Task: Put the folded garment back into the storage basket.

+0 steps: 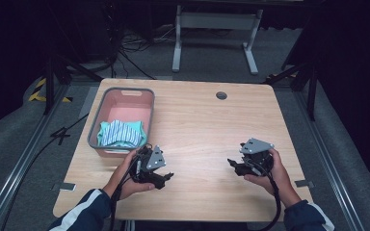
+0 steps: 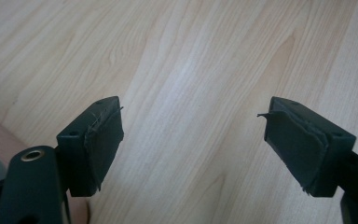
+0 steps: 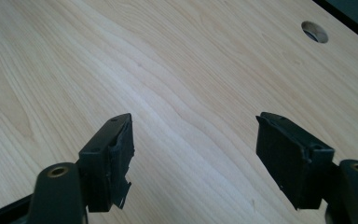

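Here the high view takes in what the 2 gripper views leave out — a pink, grey-rimmed bin (image 1: 124,107) standing on the far-left part of the wooden counter (image 1: 197,130), its long axis running from the person's side toward the far edge, with a striped teal-and-white cloth (image 1: 119,133) bunched in its near end. The left gripper (image 1: 160,177) sits just beside the bin's near right corner, held in the person's left hand (image 1: 131,180); the right gripper (image 1: 236,165) is well apart from it on the right, in the right hand (image 1: 272,174). The 2 grippers point toward each other. The left gripper view shows its jaws spread wide over bare wood grain, holding nothing. The right gripper view shows jaws equally wide and empty — and, farther off, a round cable hole (image 3: 315,31) in the counter.
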A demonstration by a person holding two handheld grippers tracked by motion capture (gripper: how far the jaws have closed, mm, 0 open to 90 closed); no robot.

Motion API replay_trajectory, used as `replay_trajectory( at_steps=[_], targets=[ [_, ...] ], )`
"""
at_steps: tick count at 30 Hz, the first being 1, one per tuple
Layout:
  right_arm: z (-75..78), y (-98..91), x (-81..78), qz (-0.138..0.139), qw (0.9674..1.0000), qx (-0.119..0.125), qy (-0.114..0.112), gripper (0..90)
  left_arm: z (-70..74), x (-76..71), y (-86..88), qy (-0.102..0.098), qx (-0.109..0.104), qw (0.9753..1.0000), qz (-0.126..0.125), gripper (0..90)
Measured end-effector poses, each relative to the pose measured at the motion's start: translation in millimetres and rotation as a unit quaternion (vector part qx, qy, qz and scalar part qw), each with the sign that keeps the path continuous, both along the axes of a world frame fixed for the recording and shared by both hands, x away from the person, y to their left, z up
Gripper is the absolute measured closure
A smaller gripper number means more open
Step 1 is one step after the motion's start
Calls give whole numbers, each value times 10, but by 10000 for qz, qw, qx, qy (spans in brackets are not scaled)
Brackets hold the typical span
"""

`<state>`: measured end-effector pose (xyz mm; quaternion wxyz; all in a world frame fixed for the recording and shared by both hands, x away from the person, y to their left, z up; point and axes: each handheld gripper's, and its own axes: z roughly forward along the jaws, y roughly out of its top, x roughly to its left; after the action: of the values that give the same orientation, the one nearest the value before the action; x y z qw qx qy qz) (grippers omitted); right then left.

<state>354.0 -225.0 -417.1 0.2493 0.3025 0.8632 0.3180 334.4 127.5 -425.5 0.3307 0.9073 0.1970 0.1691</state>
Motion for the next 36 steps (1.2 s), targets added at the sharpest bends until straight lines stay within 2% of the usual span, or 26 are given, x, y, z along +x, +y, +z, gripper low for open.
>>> replay_trajectory(
  at_steps=[6, 8, 12, 19, 22, 24, 27, 29, 30, 31, 32, 33, 36],
  targets=[
    [-121, -234, -96, -118, 9996, 227, 115, 279, -98, -14, 2, 97, 74, 9999, -66, 196],
    [-167, -307, -120, -177, 9996, 178, 151, 271, -154, -8, 17, 161, 68, 9998, -82, 195],
    [-267, -469, -172, -314, 9990, 235, 217, 268, -226, 14, 46, 274, 102, 9995, -110, 195],
    [-488, -698, -262, -508, 9968, 429, 435, 257, -315, 37, 138, 483, -101, 9987, -112, 191],
    [-525, -734, -281, -550, 9962, 498, 459, 252, -339, 47, 158, 484, -101, 9987, -155, 185],
    [-578, -796, -295, -628, 9935, 766, 555, 252, -380, 58, 192, 636, -229, 9977, -109, 182],
    [-603, -821, -300, -672, 9926, 823, 596, 248, -424, 60, 209, 670, -228, 9973, -176, 176],
    [-619, -838, -304, -706, 9923, 818, 599, 247, -481, 55, 211, 717, -241, 9970, -134, 170],
    [-633, -853, -300, -715, 9926, 809, 559, 247, -512, 58, 211, 748, -159, 9969, -159, 166],
    [-646, -871, -294, -733, 9927, 798, 535, 247, -531, 61, 221, 803, -283, 9963, -150, 151],
    [-663, -888, -287, -775, 9921, 814, 550, 239, -537, 72, 235, 867, -323, 9956, -116, 152],
    [-675, -910, -281, -801, 9907, 929, 583, 235, -538, 75, 246, 891, -327, 9954, -95, 152],
    [-691, -959, -265, -873, 9887, 1029, 646, 212, -577, 74, 271, 826, -505, 9953, -34, 134]
  ],
)
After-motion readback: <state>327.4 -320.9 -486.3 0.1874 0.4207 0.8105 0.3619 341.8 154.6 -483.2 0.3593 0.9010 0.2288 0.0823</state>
